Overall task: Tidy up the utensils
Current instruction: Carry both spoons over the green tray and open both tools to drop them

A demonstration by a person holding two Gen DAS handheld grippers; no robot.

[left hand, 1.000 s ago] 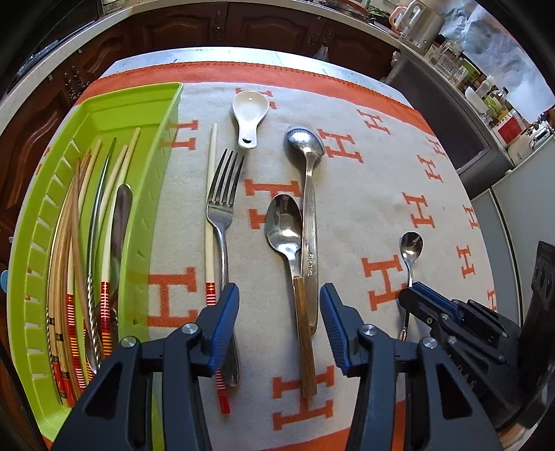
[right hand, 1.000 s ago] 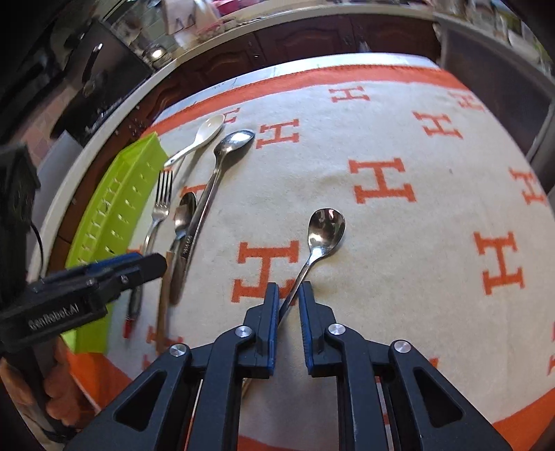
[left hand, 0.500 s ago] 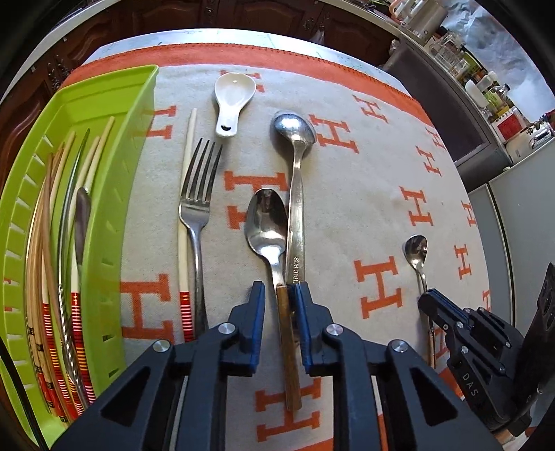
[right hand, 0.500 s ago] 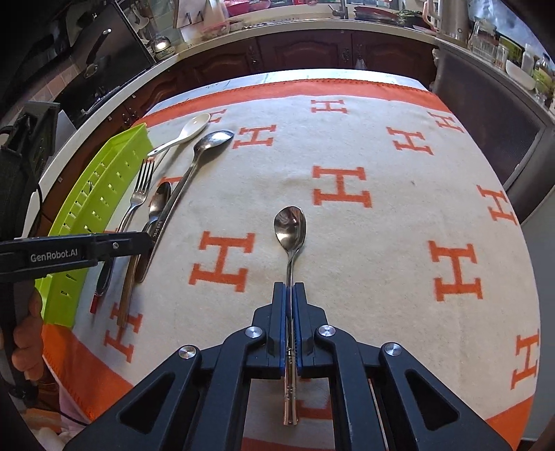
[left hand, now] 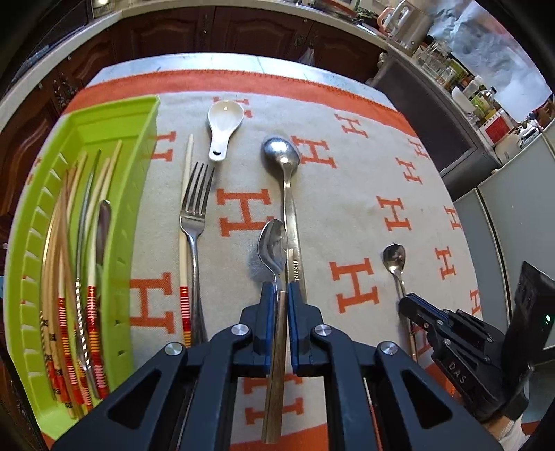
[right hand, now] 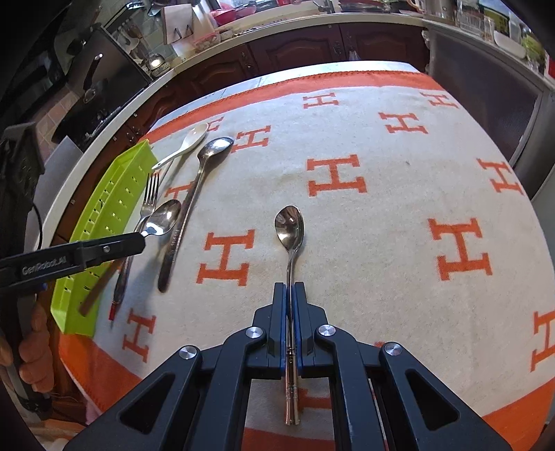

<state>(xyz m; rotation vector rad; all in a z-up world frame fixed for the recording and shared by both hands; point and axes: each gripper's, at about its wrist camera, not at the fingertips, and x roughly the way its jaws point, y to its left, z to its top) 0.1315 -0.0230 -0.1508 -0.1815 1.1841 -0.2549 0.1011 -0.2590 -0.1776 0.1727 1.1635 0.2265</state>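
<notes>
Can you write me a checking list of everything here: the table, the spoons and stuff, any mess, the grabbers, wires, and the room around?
Surface: cream blanket with orange H letters covers the table.
Job's things: green plastic tray holds chopsticks; steel fork, white ceramic spoon, long steel spoon and one chopstick lie on the blanket.
Clutter: nothing seen.
Grippers: left gripper shut on wooden-handled spoon; right gripper shut on small steel spoon.
Cables: a dark cable at the right view's left edge.
Surroundings: dark wooden cabinets, crowded counters.
</notes>
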